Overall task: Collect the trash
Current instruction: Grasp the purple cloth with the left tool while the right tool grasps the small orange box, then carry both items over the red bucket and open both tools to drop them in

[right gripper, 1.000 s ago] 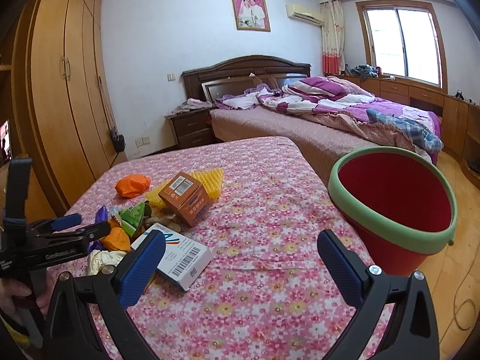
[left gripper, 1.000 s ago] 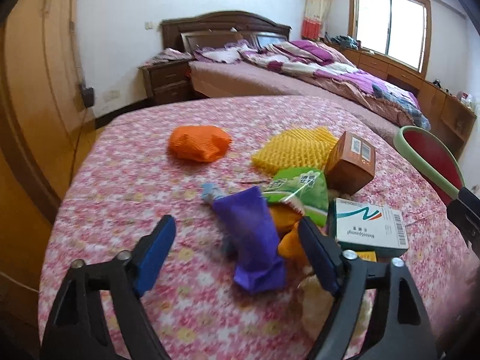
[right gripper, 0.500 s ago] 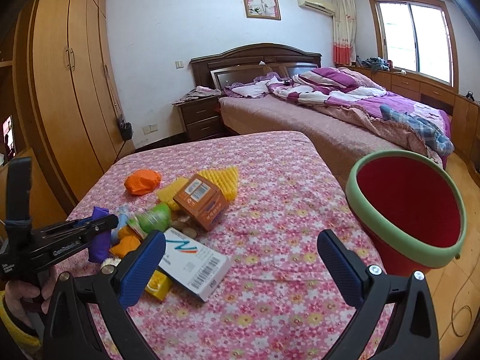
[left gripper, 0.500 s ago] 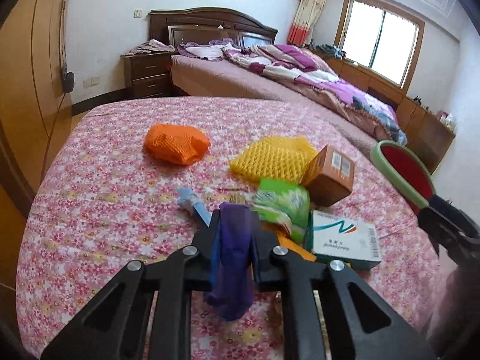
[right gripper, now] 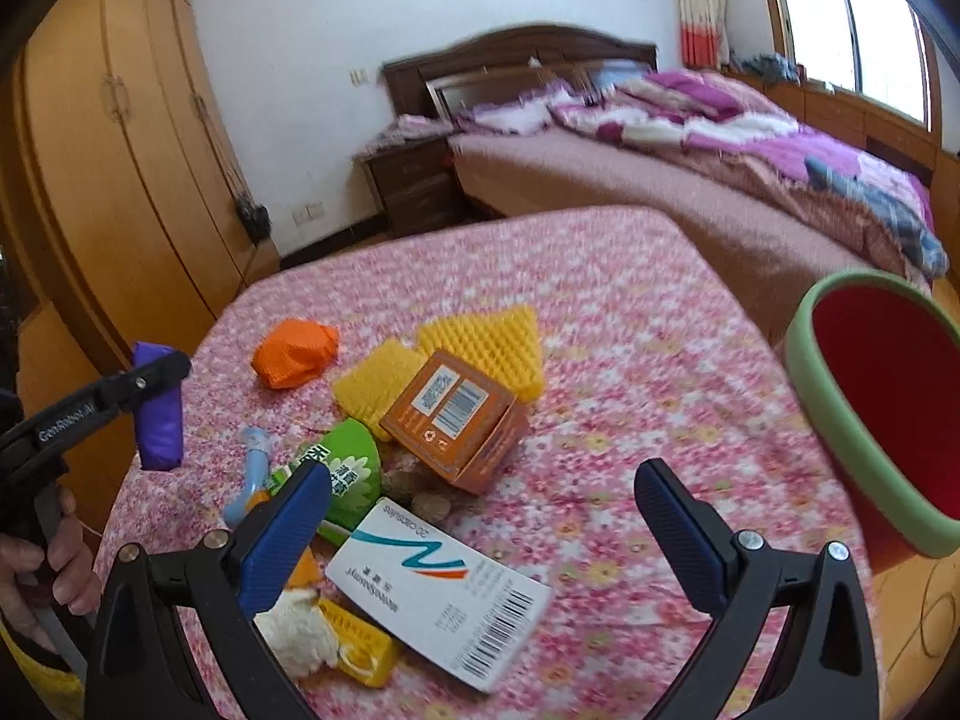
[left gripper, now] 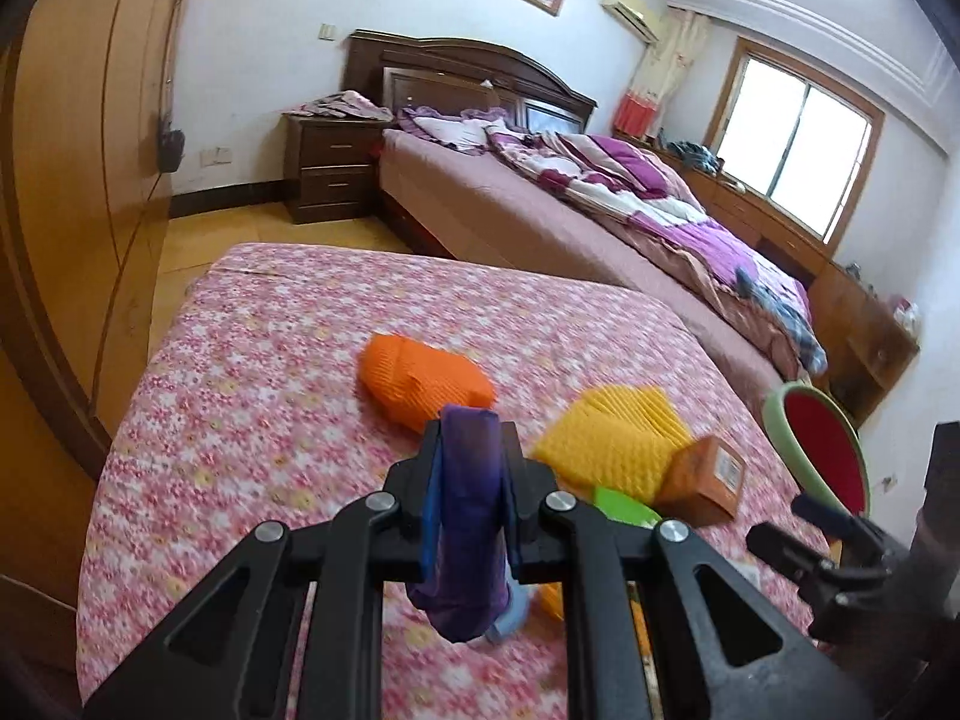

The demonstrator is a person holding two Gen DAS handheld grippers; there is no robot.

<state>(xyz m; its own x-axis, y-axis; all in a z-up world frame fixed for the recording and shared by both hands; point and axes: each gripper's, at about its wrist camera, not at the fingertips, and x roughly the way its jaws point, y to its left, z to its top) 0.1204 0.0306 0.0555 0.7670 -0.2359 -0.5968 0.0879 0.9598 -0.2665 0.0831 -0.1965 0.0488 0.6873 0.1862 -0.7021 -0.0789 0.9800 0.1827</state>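
From the left wrist view, my left hand-held gripper point(left gripper: 469, 483) is clenched on the purple wrapper point(left gripper: 465, 531), which hangs limp from between the pads, clear of the flowered worktop point(left gripper: 252, 396). I judge this the carry step: one piece of trash is picked, and next it must travel right to the red bin point(left gripper: 831, 456), which shows at the worktop's far right edge, then be let go over its mouth. The orange mesh point(left gripper: 423, 381), yellow foam point(left gripper: 618, 435) and orange box point(left gripper: 705, 480) lie on the worktop beyond.

From the right wrist view, my right hand-held gripper point(right gripper: 480, 531) stands released and empty above the white capsule box point(right gripper: 438, 591). The wrapper point(right gripper: 157, 405) looks soft and folded, dangling at the left above the worktop's edge. The bin point(right gripper: 876, 414), green-rimmed, sits at the right, well apart from it.
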